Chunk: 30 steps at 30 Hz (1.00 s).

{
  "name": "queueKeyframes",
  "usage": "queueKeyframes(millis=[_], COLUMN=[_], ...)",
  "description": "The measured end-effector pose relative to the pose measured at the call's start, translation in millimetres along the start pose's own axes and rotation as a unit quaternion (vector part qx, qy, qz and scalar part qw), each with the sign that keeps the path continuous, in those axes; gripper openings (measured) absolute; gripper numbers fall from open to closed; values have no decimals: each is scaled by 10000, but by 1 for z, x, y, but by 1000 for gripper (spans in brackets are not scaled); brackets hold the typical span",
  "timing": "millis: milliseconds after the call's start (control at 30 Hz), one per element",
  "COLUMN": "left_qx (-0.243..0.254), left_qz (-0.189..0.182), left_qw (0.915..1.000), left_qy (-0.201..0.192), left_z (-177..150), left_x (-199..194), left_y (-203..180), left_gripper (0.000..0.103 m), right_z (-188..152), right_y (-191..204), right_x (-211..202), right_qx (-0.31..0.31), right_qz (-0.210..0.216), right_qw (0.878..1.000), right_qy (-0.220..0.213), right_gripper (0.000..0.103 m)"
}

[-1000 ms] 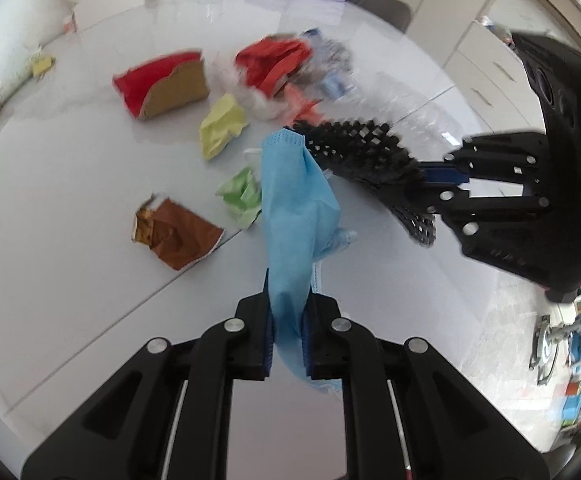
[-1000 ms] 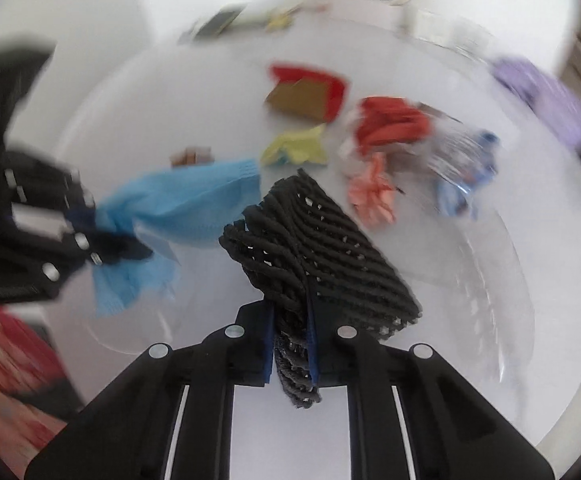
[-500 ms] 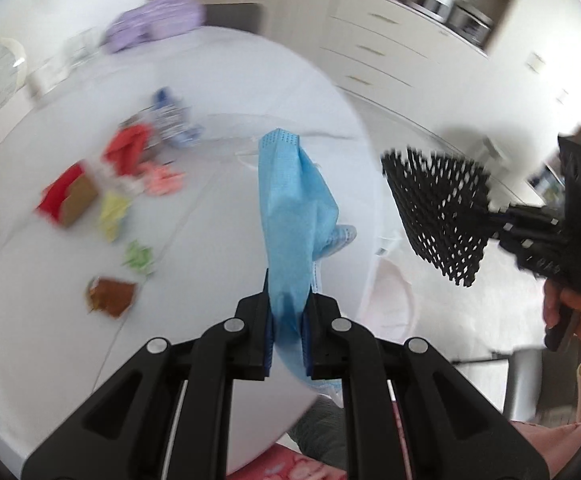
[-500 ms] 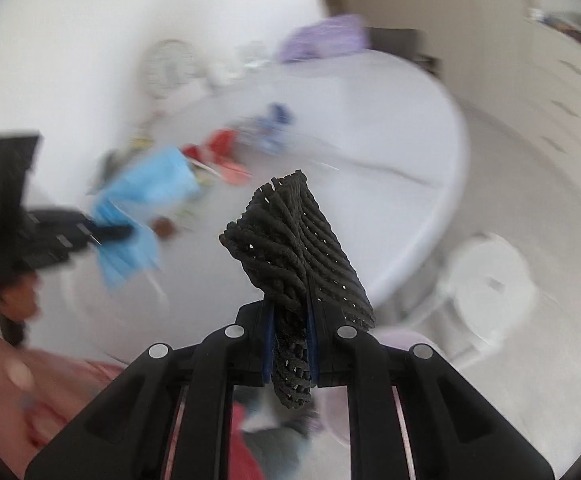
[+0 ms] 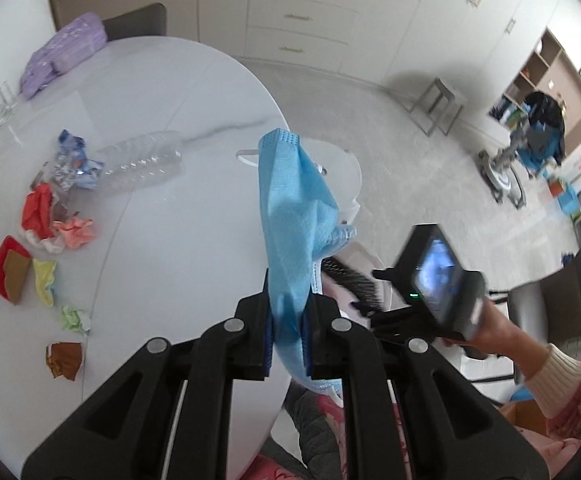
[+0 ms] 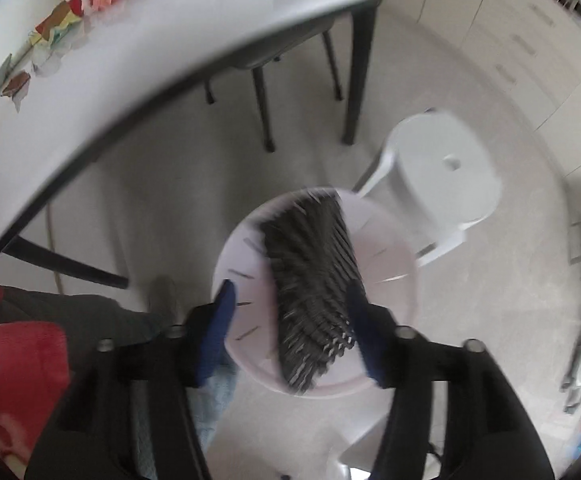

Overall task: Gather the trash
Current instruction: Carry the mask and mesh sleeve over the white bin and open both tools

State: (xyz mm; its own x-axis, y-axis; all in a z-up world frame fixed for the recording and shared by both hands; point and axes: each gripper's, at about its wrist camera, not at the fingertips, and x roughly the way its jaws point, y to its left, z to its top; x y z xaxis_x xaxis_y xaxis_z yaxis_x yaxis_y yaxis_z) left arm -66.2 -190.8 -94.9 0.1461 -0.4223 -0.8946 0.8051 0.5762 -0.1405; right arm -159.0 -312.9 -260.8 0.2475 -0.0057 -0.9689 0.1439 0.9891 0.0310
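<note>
The white round table point(image 5: 162, 216) is seen at the left, its edge curving over the floor. Scattered trash is left on it: a clear plastic bottle point(image 5: 142, 162), red and pink crumpled papers point(image 5: 56, 224), a yellow scrap point(image 5: 44, 280) and a brown wrapper point(image 5: 64, 360). Beside the table, on the floor, a pale pink bin point(image 6: 314, 300) is set next to a white stool point(image 6: 442, 176). A black foam net point(image 6: 310, 288) is seen blurred over the bin's mouth, between the pads of the right gripper point(image 6: 290, 332), whose jaws have just been opening and are not pressed on it. A blue face mask point(image 5: 290, 216) is clamped upright in the tightly closed left gripper point(image 5: 288, 344).
</note>
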Motion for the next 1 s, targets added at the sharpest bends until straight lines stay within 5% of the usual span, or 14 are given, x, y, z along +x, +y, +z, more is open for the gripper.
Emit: queueKeyframes(millis=[100, 200, 333, 567, 600, 633, 700, 833, 1000], left_qx=[124, 302, 590, 935, 933, 905, 794, 518, -185], left_qz=[-34, -137, -441, -906, -871, -776, -528, -308, -215], left_qw=[9998, 9991, 9960, 9849, 9839, 9840, 9872, 9875, 9957], left_qy=[156, 264, 509, 1143, 1250, 1322, 1281, 1456, 878], left_z=[2, 6, 9, 8, 8, 9, 10, 14, 22], left_x=[12, 21, 39, 94, 107, 120, 134, 148, 104], left_y=[-12, -28, -55, -95, -99, -101, -102, -99, -71], left_gripper=[11, 11, 11, 14, 27, 52, 72, 77, 91], right_z=[-9, -18, -38, -56, -57, -58, -61, -63, -49], right_y=[-10, -27, -70, -119, -120, -122, -124, -121, -113], right_x=[-3, -42, -104, -170, -176, -180, -187, -184, -192], right_qx=[404, 984, 1918, 2541, 2558, 2561, 2566, 2602, 2396], right_qz=[220, 378, 208, -227, -281, -318, -333, -265, -76], right_qw=[9989, 9939, 9770, 9551, 9535, 9526, 9509, 9500, 9526], right_qy=[74, -336, -904, -1505, -1568, -1612, -1696, -1708, -1874], right_gripper=[82, 98, 100, 100, 100, 100, 100, 100, 100])
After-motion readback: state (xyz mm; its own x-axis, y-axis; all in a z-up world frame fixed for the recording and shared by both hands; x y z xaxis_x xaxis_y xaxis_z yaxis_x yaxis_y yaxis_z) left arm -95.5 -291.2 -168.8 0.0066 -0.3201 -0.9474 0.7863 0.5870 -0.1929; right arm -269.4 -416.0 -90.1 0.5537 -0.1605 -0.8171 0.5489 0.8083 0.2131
